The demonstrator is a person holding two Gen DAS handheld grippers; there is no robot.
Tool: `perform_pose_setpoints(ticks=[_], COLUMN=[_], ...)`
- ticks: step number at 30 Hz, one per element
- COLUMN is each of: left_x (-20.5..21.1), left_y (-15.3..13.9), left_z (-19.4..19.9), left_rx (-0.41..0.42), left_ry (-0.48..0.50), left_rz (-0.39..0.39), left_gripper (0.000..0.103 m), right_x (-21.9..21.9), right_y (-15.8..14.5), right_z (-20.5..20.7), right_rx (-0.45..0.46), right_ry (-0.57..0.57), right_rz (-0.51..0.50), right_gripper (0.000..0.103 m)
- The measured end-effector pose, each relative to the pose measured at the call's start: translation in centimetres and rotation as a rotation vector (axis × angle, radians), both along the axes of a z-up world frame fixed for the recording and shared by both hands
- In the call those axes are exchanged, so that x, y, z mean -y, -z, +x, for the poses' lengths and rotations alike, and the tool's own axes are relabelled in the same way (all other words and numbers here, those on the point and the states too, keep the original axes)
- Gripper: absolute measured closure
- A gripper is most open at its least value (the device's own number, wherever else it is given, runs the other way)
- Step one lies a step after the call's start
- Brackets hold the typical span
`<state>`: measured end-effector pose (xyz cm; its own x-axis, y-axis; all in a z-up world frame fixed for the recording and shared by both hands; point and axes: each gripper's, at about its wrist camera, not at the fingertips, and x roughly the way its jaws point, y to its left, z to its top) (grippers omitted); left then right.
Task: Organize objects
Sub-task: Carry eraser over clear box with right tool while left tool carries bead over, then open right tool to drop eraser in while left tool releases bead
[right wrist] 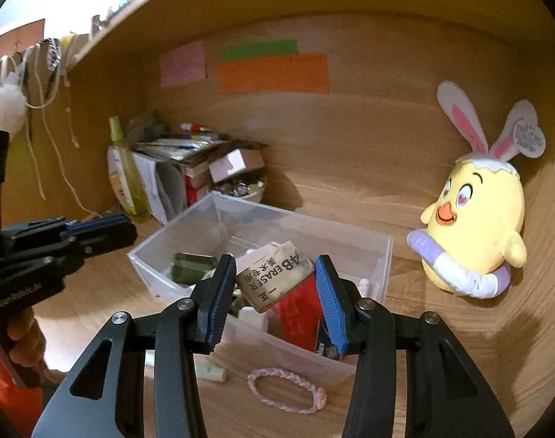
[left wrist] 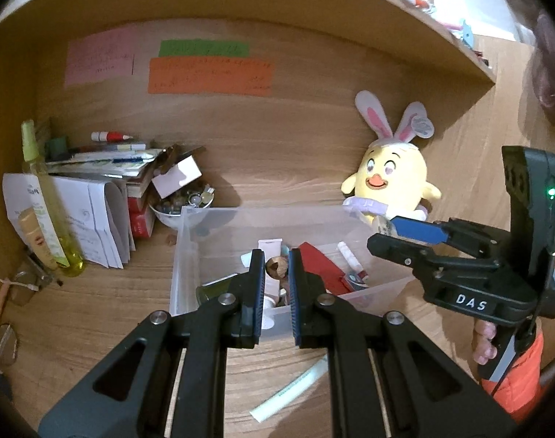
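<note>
A clear plastic bin (left wrist: pixel 182 252) (right wrist: pixel 381 255) stands on the wooden desk and holds a red packet (left wrist: pixel 319 261), a white tube, a dark green item (right wrist: pixel 190 266) and other small things. My left gripper (left wrist: pixel 276 268) is shut on a small brown nut-like object (left wrist: pixel 275 268) above the bin's front part. My right gripper (right wrist: pixel 275 281) is shut on a worn 4B eraser (right wrist: pixel 274 279) above the bin; it also shows in the left wrist view (left wrist: pixel 387 231). A pink braided hair tie (right wrist: pixel 286 390) and a white tube (left wrist: pixel 292 390) (right wrist: pixel 208 372) lie on the desk in front of the bin.
A yellow chick plush with bunny ears (left wrist: pixel 390 179) (right wrist: pixel 474 226) leans at the back right. At back left stand a paper stack (left wrist: pixel 95 197), a green spray bottle (left wrist: pixel 45 197) and a bowl of small items (left wrist: pixel 182 206). Coloured notes (left wrist: pixel 208 69) stick to the back wall.
</note>
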<state>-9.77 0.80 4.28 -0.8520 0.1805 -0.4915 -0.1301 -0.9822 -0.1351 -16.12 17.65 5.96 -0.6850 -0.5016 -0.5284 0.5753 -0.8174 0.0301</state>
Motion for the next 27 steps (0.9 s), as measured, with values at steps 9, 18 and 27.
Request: perform_pose_setpoints(ticks=[9,18,27], left_x=[1.0,1.6,1.7], left_y=[2.8,4.7,5.1], left_z=[-2.7,-4.2,-4.5], left_rx=[0.088,0.136,0.149], left_ry=[-0.016,-0.045,-0.041], left_rz=[0.024,0.023,0.030], left_gripper=[0.091,0.091,0.091], right_x=[-0.2,-0.4,0.4], right_y=[2.9,4.1,4.7], right_z=[-2.9,-4.1,-4.3], right_rx=[0.085,0.121,0.117], right_ry=[0.056,0.094,0.110], right_rz=[0.020,0.042,0.089], right_gripper=[0.061,0.061,0.061])
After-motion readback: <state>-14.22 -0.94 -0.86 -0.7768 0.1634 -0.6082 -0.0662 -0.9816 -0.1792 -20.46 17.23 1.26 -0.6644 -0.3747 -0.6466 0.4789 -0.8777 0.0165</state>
